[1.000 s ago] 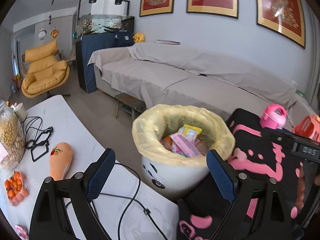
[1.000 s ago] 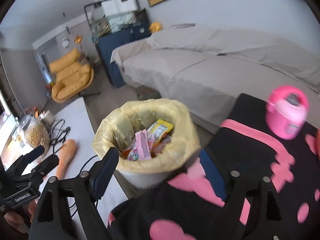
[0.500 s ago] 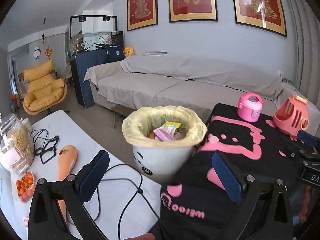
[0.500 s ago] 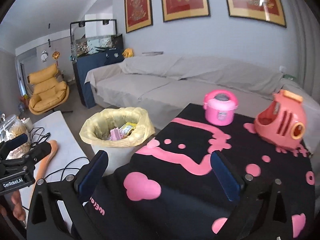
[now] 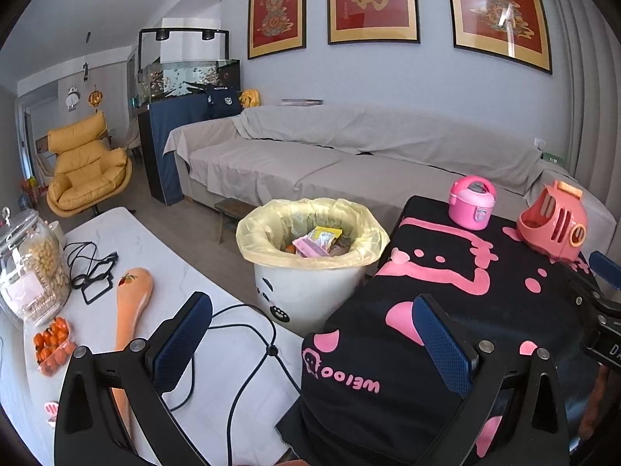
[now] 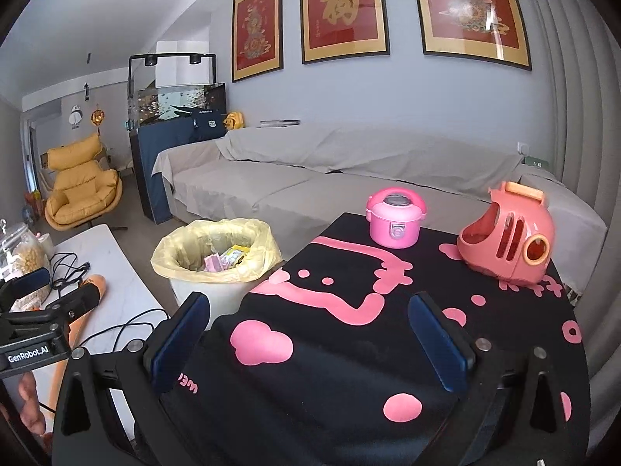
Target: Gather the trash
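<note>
Left gripper (image 5: 310,334) and right gripper (image 6: 310,330), jaws just spread wide and empty, face a yellow-lined trash bin (image 5: 310,272) holding wrappers.

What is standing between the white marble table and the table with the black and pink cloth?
The trash bin, with its yellow liner and wrappers inside, stands on the floor between them; both wrist views show it.

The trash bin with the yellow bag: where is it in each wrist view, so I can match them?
Left wrist: trash bin at centre, between the white table and the black cloth.
Right wrist: trash bin left of centre, beside the cloth's left edge.
Shared landmark: the pink toy cooker on the cloth.
</note>
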Available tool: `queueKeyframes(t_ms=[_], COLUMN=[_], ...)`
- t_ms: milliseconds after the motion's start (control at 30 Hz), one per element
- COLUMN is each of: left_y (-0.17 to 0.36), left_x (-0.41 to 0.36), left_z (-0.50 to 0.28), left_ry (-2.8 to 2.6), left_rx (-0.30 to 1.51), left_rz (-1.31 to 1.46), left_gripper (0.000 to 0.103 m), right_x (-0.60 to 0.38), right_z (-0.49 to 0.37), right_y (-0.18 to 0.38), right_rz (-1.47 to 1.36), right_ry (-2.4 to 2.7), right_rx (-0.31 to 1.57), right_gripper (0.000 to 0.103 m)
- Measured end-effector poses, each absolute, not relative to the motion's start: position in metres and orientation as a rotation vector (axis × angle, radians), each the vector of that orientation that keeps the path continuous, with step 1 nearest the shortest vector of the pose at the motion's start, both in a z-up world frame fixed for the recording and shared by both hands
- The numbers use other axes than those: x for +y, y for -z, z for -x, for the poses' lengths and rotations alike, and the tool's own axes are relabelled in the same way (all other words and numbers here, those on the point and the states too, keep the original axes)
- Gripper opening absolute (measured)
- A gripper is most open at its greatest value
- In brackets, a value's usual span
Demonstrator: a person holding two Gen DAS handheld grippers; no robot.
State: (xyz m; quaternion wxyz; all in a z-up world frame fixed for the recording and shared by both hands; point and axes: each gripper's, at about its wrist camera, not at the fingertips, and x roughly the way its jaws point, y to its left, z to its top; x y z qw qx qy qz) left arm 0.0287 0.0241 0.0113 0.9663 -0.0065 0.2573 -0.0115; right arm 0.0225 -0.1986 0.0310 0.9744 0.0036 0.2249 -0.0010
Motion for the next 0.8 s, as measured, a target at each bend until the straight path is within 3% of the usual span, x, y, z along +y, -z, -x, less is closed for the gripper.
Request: queueKeyframes(t_ms=[800], left_y=[-0.0116], left_x=[0.0184], left_z=[-0.0263], left_ry=[0.031], left_rx=[0.518], left_rz=[0.003], left_gripper=[0.102], right_x=[-0.2011], right_z=[-0.0201], right_y=[-0.0333], right_rz=[-0.014], right_ry=[0.003], right_rx=[0.446], right_gripper=[0.102])
